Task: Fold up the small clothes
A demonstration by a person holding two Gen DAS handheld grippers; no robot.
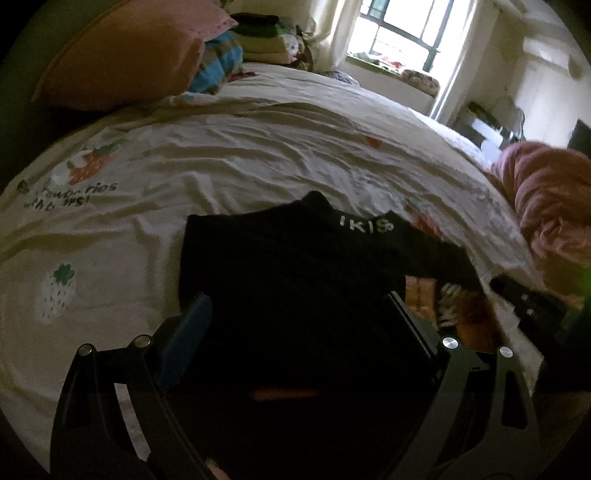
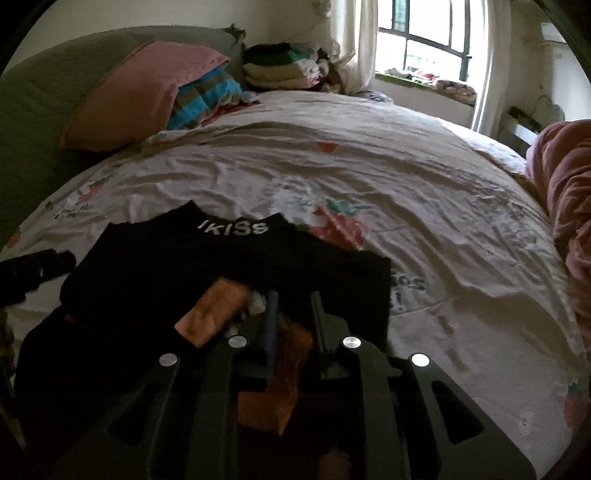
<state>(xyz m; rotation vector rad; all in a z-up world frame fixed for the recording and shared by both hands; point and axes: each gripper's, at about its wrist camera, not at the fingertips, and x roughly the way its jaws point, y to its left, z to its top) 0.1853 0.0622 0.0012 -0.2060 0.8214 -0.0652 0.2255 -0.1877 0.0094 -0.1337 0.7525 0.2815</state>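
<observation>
We find the garment (image 1: 295,266) low and central in the left wrist frame, lying on the bedspread (image 1: 258,147). The pillow (image 1: 122,51) sits upper left, folded clothes (image 1: 258,37) just right of it, the window (image 1: 402,29) top right, a bundled blanket (image 1: 550,199) at the right edge.

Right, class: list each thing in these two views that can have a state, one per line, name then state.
black garment: spread on the bed, waistband lettering up.
orange cloth: bunched at the black garment's near edge.
left gripper: fingers wide apart over the black garment.
right gripper: fingers narrowly apart, orange fabric between them; grip unclear.
bedsheet: wrinkled.
pink pillow: propped at the headboard.
</observation>
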